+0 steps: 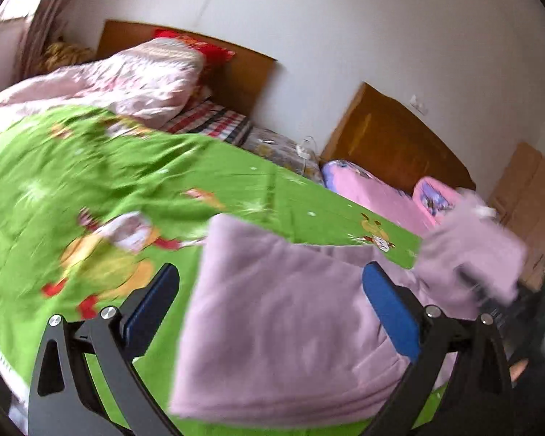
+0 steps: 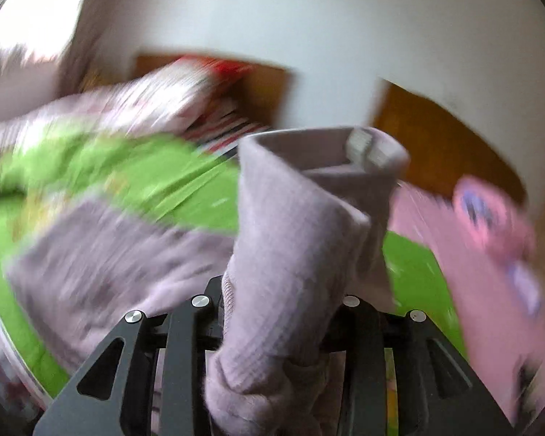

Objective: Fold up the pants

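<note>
Bedroom, mid-fold: I have the lilac fleece pants (image 1: pixel 272 327) lying across the green cartoon-print bedsheet (image 1: pixel 91 181), filling the lower middle of the left wrist view. My left gripper (image 1: pixel 272 298) stands spread wide, its blue pads (image 1: pixel 392 312) either side of the cloth and gripping nothing. My right gripper (image 2: pixel 283 327) is clenched on a bunched end of the pants (image 2: pixel 294 254), which rises up the centre of the right wrist frame with a small white label (image 2: pixel 363 149) showing at its top edge.

By my reading the fold is partly made. The body of the garment already lies flat in what looks like stacked layers at the lower edge of the left view, while the held end is not yet laid down and smoothed.

The left view shows the flat portion, the pink quilt (image 1: pixel 109 83) at upper left, the wooden headboard (image 1: pixel 243 69) and the lifted end at right, blurred. The right view alone shows the grasp itself and the label; its background is smeared by motion.
</note>
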`<state>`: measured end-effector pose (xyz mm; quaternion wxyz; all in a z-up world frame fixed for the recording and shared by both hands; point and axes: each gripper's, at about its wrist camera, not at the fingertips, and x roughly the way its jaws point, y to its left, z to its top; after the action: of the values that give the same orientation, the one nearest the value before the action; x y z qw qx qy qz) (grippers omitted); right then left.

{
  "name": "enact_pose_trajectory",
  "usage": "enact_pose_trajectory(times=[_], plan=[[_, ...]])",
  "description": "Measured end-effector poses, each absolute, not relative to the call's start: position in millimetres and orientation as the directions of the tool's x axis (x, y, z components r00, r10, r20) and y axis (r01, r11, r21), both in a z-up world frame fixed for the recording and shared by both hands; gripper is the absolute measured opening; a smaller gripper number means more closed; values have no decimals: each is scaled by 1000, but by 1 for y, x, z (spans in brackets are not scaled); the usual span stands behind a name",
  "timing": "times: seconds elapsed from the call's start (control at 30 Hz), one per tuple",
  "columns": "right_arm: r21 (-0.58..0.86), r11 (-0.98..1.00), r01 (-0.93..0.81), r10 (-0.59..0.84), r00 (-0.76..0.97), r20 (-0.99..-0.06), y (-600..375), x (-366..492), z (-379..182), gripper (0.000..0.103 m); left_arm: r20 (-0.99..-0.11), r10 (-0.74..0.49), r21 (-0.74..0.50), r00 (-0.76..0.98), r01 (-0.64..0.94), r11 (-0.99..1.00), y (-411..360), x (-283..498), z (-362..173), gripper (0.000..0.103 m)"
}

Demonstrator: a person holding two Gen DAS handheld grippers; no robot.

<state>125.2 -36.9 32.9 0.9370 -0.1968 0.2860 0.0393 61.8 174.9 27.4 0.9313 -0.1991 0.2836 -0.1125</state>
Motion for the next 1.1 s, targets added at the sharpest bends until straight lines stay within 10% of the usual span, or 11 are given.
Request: enact_pose_trajectory(times=[0.1, 0.17, 0.5, 0.57, 0.63, 0.87, 1.1], plan=[[-537, 757, -373, -68, 772, -632, 36, 123, -39, 35, -489, -360, -490, 794, 91, 867, 193, 48, 17, 101], [-667, 676, -313, -122, 845, -521, 52, 107, -61, 37, -500, -402, -525, 767, 100, 845, 199, 45, 10, 101], [-759, 598, -257, -161, 889, -429, 52, 87, -58, 38, -408, -804, -744, 432, 353, 568, 131, 99, 11, 101], [-768, 576, -281, -128, 896, -425, 53, 77, -56, 51, -460, -804, -725, 378, 363, 586, 108, 119, 9, 101], [-715, 576, -395, 51, 891, -450, 46, 48, -39, 77, -499, -802, -723, 329, 351, 595, 91, 133, 3, 101], [-209, 890, -406, 267, 833, -484, -79, 36, 34, 78, -540, -794, -740, 279, 293, 606, 66, 140, -16, 101], [166, 979, -119, 188, 844, -502, -219, 48, 24, 80, -601, -722, -715, 343, 175, 677, 82, 110, -26, 101]])
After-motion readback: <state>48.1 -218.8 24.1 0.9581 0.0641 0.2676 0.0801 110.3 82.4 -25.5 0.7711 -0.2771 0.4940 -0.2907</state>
